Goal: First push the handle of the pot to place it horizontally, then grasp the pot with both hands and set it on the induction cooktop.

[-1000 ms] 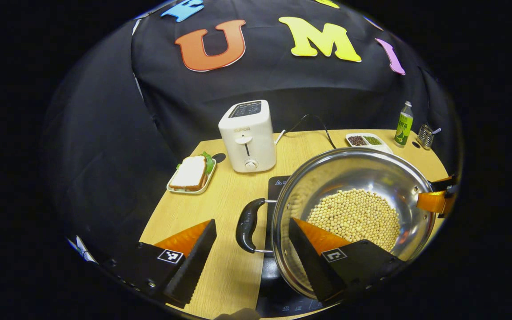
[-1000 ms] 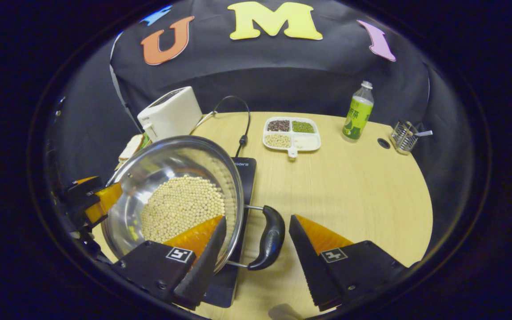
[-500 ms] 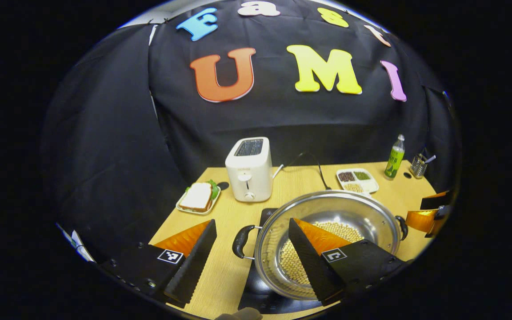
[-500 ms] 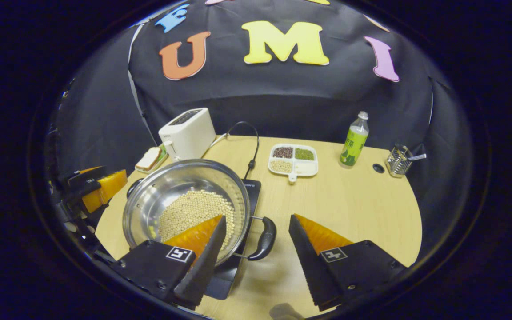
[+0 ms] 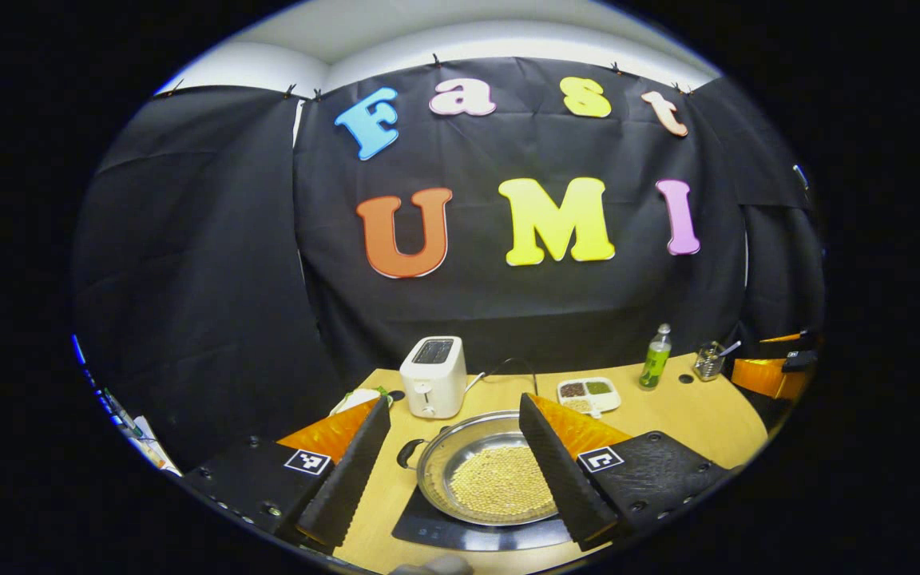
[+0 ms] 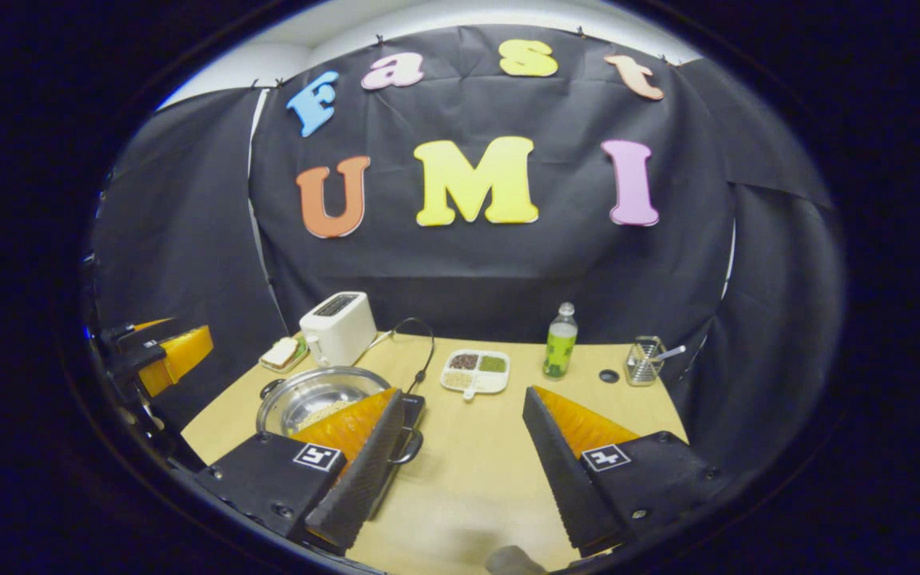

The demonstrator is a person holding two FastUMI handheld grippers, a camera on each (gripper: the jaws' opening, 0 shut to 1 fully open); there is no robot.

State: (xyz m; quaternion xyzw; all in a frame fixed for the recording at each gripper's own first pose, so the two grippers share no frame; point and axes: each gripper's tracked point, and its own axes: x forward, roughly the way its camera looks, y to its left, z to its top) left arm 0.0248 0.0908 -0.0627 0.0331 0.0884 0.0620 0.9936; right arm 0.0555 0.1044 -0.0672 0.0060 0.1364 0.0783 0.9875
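Pot (image 5: 490,477): a steel pot, seen sitting right on the induction cooktop (image 5: 428,529), soybeans piled in the bottom. One black side handle (image 5: 407,453) is stuck out level on the toaster side; in the right gripper view the other handle (image 6: 410,446) is seen poking out level past the cooktop edge.
Left tool (image 5: 454,469): spread wide open, nothing gripped. It's held up and back from the pot, with both fingers clear of the rim and handle.
Right tool (image 6: 463,467): also spread wide, nothing gripped. It's held back from the pot (image 6: 312,397), with bare tabletop (image 6: 500,447) seen between the fingers.
Other tool as seen from afar: the right one (image 5: 771,369) is caught at the edge of the left gripper view, well away from the pot; the left one (image 6: 163,358) is likewise caught at the edge of the right gripper view.
Toaster (image 5: 431,375): white, parked just behind the pot, cord trailing off toward the wall.
Sandwich plate (image 6: 284,352): set beside the toaster, on the side away from the pot.
Divided dish (image 6: 476,370): beans and grains in it, behind the pot on the far side from the toaster.
Green bottle (image 6: 560,342): stood upright past the dish, farther from the pot.
Wire holder (image 6: 645,360): placed farthest from the pot, something metal sticking out of it.
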